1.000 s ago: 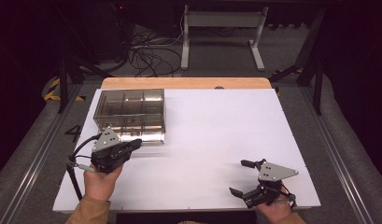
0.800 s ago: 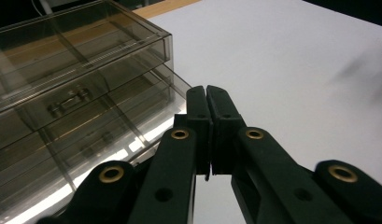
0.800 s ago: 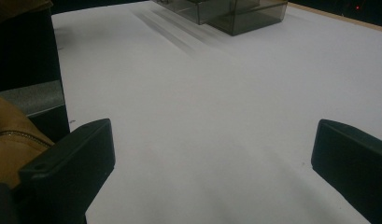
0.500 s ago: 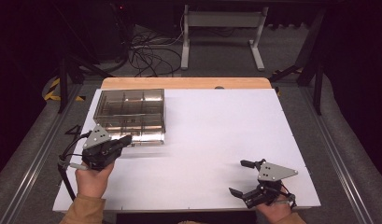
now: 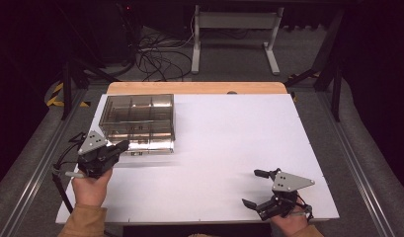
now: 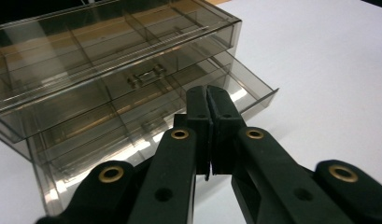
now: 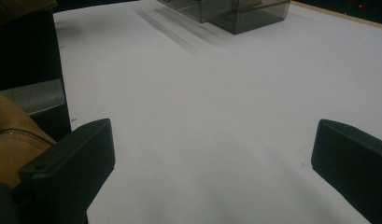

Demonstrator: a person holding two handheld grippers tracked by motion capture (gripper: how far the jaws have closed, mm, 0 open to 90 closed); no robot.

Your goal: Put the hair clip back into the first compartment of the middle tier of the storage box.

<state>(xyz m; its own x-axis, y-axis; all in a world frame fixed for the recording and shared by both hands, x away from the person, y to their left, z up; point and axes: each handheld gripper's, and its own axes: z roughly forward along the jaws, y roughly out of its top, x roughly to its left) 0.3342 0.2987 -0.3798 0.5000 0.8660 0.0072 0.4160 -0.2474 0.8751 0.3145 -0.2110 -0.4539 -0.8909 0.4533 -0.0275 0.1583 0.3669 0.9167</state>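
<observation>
Hovering left gripper, jaws pressed together, beside drawer box, right gripper jaws spread.

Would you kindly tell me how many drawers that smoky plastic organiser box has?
2: the upper drawer sits pushed in, and the lower drawer below it is pulled partly out toward the left tongs.
</observation>
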